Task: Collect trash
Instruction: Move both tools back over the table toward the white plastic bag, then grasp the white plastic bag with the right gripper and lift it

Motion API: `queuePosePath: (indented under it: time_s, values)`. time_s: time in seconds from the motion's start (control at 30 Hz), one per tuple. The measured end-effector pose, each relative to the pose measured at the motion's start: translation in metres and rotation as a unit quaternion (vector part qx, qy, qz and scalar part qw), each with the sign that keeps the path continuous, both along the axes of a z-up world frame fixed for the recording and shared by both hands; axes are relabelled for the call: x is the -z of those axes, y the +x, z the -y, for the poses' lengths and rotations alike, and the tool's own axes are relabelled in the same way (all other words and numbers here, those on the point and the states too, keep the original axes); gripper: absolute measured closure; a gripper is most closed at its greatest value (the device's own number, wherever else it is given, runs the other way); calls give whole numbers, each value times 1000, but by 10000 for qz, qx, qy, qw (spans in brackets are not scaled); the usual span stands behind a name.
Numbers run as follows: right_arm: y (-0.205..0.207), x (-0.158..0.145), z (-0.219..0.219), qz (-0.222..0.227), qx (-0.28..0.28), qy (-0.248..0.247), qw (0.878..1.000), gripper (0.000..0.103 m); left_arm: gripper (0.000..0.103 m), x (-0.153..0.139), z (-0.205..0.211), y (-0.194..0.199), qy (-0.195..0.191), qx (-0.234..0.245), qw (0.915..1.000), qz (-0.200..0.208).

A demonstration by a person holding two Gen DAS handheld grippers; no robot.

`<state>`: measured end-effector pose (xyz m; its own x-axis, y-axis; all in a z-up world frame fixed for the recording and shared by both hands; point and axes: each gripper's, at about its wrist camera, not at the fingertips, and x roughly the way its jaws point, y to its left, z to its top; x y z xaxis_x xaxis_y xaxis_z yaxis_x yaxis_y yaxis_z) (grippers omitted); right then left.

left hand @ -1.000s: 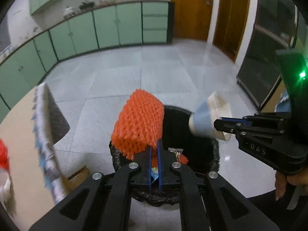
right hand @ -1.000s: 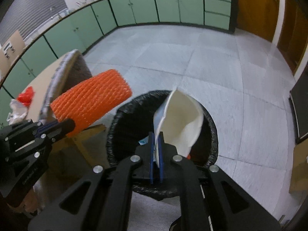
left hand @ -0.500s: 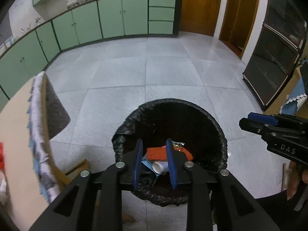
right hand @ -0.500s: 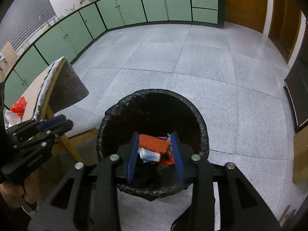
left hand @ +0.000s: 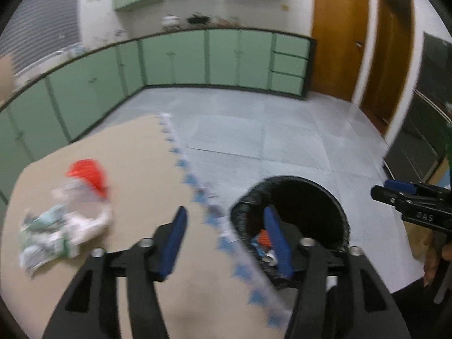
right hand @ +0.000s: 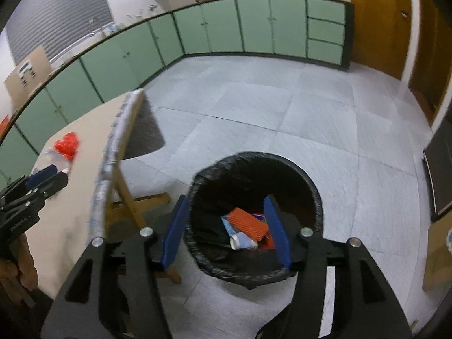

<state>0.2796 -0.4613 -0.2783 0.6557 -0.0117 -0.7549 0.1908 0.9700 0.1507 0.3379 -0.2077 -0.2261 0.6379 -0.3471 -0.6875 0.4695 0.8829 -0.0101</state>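
both claws are empty and their jaws are opening, with nothing between the blue pads. the left claw [left hand: 226, 236] hangs over the edge of the counter [left hand: 135, 152], half above the tabletop and half above the black-lined bin [right hand: 299, 169] that stands on the floor just beside it. the right claw [right hand: 226, 227] points down into that bin, where an orange net sleeve [right hand: 248, 221] and a crumpled paper cup [right hand: 243, 241] already lie among other scraps.

what remains to collect sits on the counter: a loose heap of crumpled white wrappers [left hand: 62, 231] with a red plastic piece [left hand: 90, 173] touching its far side — light, floppy stuff, well to the left of the left claw.

the risks, as i judge them:

- the heap is several pieces, not one. a pinch on its edge may lift only a single wrapper and drag or scatter the rest.
- thin film and paper give little to grip (it may slide out of the pads on the way across), and anything dropped between counter edge and bin lands on the floor.
- the fringed cloth edge [left hand: 226, 234] of the counter hangs close to the bin rim — a low pass could snag it.
- the left wrist view is blurred, so exact positions in the heap are uncertain.
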Motion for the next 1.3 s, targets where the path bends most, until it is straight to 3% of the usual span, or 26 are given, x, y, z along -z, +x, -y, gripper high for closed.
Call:
queuePosePath:
  time_s: [0.23,0.57,0.73,0.97,1.3]
  values:
    - [2,-35,-76,283,-676,-136,9972,27,23,-23,-96,-38,-191,-838,9957,355]
    - [34,-53,-191,472,-1836,-182,9817,23,13,-33,-215,-61,-172,-1979,9779,654]
    - [53,-56,-230,510,-2116,-214,9758,23,13,-27,-238,-58,20,-2205,9726,730]
    - [79,-52,-259,491,-2329,-228,9710,23,13,-14,-256,-41,-3,-2275,9715,661]
    - [118,-21,-290,289,-2422,-141,9697,26,13,0,-265,-10,114,-2220,9717,802]
